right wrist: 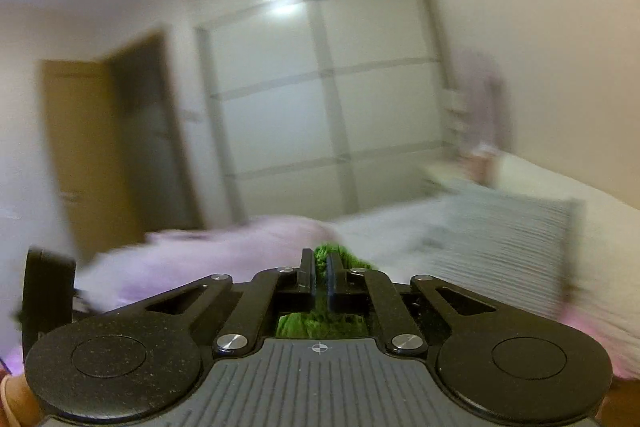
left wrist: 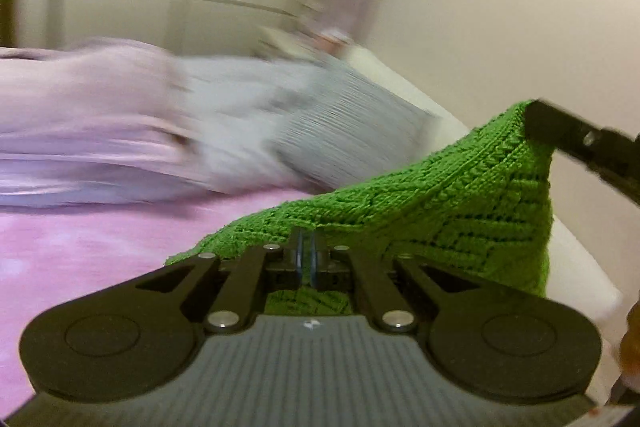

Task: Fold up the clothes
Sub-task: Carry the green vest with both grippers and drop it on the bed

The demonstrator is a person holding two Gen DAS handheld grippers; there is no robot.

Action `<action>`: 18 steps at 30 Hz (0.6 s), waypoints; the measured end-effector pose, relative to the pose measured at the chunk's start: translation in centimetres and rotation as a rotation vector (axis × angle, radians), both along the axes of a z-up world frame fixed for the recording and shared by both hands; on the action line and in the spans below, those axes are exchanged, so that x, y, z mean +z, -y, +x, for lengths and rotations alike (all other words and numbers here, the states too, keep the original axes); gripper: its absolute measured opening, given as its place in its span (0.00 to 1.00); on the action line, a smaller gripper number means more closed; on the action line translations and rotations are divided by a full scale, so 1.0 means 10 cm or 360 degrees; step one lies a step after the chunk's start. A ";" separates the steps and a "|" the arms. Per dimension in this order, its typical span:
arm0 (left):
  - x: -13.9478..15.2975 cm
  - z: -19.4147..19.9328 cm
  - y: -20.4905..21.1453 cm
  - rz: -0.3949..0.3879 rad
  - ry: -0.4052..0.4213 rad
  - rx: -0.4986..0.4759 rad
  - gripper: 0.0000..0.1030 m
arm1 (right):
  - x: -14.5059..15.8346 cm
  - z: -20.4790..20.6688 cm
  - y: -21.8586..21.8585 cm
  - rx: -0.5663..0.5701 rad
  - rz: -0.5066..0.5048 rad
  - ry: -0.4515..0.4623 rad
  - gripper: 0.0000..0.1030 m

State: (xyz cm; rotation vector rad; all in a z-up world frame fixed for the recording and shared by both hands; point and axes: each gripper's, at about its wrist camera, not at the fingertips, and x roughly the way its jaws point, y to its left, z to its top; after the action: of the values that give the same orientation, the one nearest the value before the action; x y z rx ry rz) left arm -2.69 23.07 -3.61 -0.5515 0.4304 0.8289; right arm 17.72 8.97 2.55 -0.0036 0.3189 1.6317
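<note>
A green knitted garment is lifted off the pink bed cover. My left gripper is shut on its lower edge. In the left wrist view the right gripper comes in from the right, clamped on the garment's raised corner. From the right wrist camera, my right gripper is shut with green knit bunched between and above its fingers. More green fabric shows through the opening behind the fingers. The other gripper's black body sits at the far left.
A pink blanket and a grey striped pillow lie heaped on the bed. A white headboard runs behind. A white sliding wardrobe and a brown door stand beyond. A hand shows at the bottom left.
</note>
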 end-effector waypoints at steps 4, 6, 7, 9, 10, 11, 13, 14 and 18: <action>0.24 -1.19 0.08 0.0049 -0.0044 0.0295 0.00 | 0.29 -0.95 -0.12 0.0284 0.0262 0.0043 0.00; 0.24 -1.65 0.17 0.0036 -0.0111 0.0411 0.07 | 0.29 -1.43 -0.31 0.0377 0.0038 0.0159 0.10; 0.22 -1.85 0.22 0.0020 -0.0145 0.0452 0.09 | 0.18 -1.67 -0.41 0.0424 -0.0138 0.0213 0.31; 0.12 -2.20 0.32 -0.0064 -0.0224 0.0539 0.16 | -0.11 -2.00 -0.54 0.0458 -0.0422 0.0288 0.57; 0.05 -2.34 0.35 -0.0117 -0.0256 0.0569 0.16 | -0.29 -2.14 -0.56 0.0475 -0.0545 0.0325 0.58; 0.00 -2.46 0.40 -0.0177 -0.0289 0.0597 0.16 | -0.46 -2.26 -0.54 0.0503 -0.0644 0.0355 0.58; -0.08 -2.63 0.56 -0.0269 -0.0337 0.0629 0.19 | -0.74 -2.51 -0.42 0.0536 -0.0845 0.0416 0.58; -0.10 -2.71 0.63 -0.0302 -0.0344 0.0640 0.23 | -0.89 -2.51 -0.27 0.0543 -0.0916 0.0439 0.58; -0.18 -2.80 0.93 -0.0384 -0.0349 0.0661 0.31 | -1.17 -2.44 -0.05 0.0561 -0.1101 0.0515 0.58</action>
State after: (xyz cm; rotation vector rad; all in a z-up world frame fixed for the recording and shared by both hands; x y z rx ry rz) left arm -30.66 13.75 -5.36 -0.7925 0.6339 1.2526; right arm -6.71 9.49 -9.15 -0.8803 0.6414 1.7540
